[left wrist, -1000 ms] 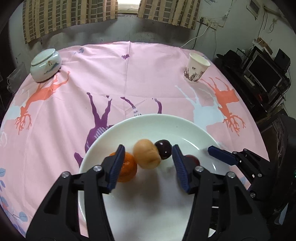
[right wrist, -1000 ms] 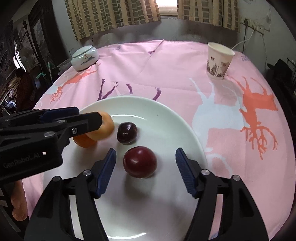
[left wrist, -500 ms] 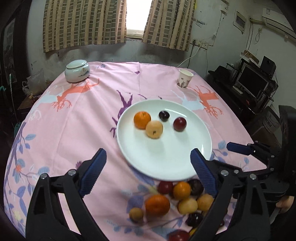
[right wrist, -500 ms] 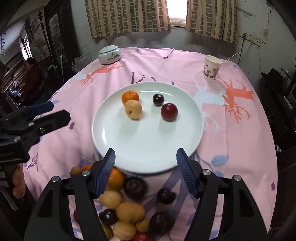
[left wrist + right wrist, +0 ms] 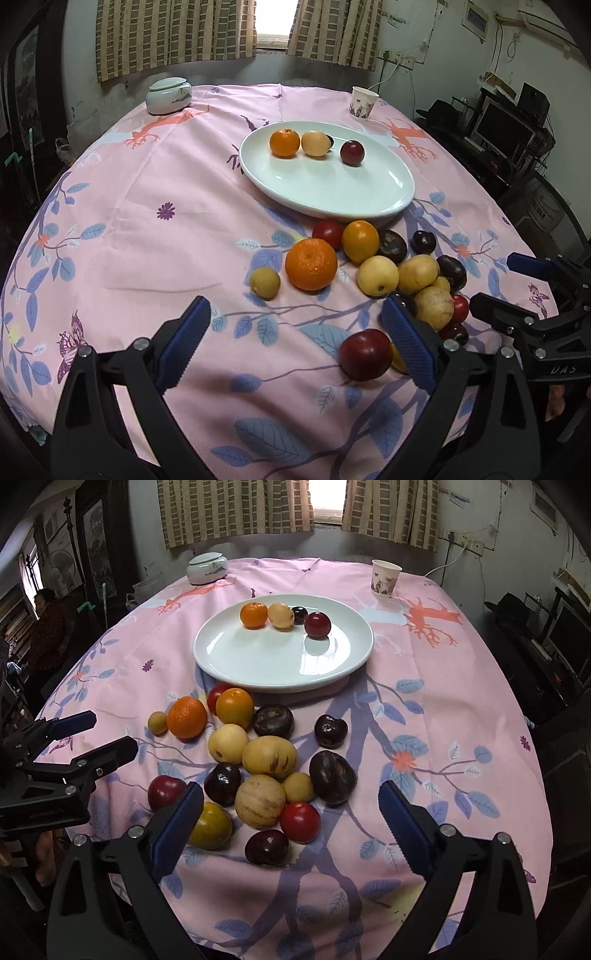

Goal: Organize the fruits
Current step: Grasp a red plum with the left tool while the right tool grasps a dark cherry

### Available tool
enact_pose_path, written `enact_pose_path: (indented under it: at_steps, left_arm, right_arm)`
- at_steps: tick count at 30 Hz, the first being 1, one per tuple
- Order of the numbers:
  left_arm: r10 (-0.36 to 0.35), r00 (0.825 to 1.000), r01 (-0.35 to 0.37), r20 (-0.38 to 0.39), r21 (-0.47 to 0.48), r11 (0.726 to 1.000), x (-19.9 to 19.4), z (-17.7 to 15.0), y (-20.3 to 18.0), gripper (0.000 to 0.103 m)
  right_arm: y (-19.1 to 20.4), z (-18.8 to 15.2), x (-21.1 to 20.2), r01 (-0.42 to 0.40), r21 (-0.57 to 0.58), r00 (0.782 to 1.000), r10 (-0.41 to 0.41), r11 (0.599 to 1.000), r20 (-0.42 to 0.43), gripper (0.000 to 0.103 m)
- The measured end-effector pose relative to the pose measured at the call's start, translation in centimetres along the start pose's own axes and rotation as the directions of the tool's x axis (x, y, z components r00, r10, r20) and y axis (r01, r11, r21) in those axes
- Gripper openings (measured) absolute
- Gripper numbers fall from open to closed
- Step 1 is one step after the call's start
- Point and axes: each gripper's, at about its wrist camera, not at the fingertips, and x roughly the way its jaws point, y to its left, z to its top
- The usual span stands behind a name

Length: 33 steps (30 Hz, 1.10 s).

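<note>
A white plate on the pink cloth holds an orange, a yellow fruit, a small dark fruit and a red plum. Nearer me lies a pile of several loose fruits, among them a big orange. My left gripper hovers open above the cloth, left of the pile. A red plum rests beside its right finger, untouched. My right gripper hangs over the pile's near side, its jaws opening and gripping nothing.
A lidded ceramic jar stands at the far left and a paper cup at the far right of the round table. A person sits beyond the left edge. Monitors and shelves fill the right side.
Both grippers have pulled back from the plate toward the near table edge and spread wider. The yellow fruit and red plum stay on the plate. The loose pile has come into view.
</note>
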Motion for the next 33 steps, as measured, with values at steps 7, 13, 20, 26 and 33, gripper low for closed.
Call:
enact_pose_path:
  at_steps: [7, 13, 20, 26, 33]
  left_arm:
    - [0.020, 1.000, -0.020, 0.006, -0.003, 1.000, -0.5, -0.3, 0.0, 0.096]
    - [0.032, 0.999, -0.031, -0.018, 0.028, 0.999, -0.3, -0.6, -0.6, 0.095]
    - [0.072, 0.995, -0.068, -0.063, 0.062, 0.996, 0.5, -1.6, -0.8, 0.095]
    - [0.067, 0.994, -0.059, -0.090, 0.092, 0.994, 0.8, -2.5, -1.3, 0.095]
    - [0.013, 0.992, -0.003, -0.123, 0.082, 0.997, 2.0, -3.4, -1.5, 0.096]
  right_arm:
    - [0.0, -0.7, -0.1, 0.023, 0.001, 1.000, -0.023, 1.000, -0.006, 0.096]
    - [0.2, -2.6, 0.0, 0.032, -0.005, 0.998, -0.032, 0.999, -0.046, 0.096]
    - [0.2, -4.2, 1.4, -0.049, 0.024, 0.995, 0.051, 0.998, -0.083, 0.048]
    - [0.5, -4.7, 3.6, -0.121, 0.050, 0.986, 0.126, 0.991, -0.113, 0.034]
    - [0.7, -5.1, 1.9, -0.103, 0.035, 0.991, 0.105, 0.994, -0.085, 0.028]
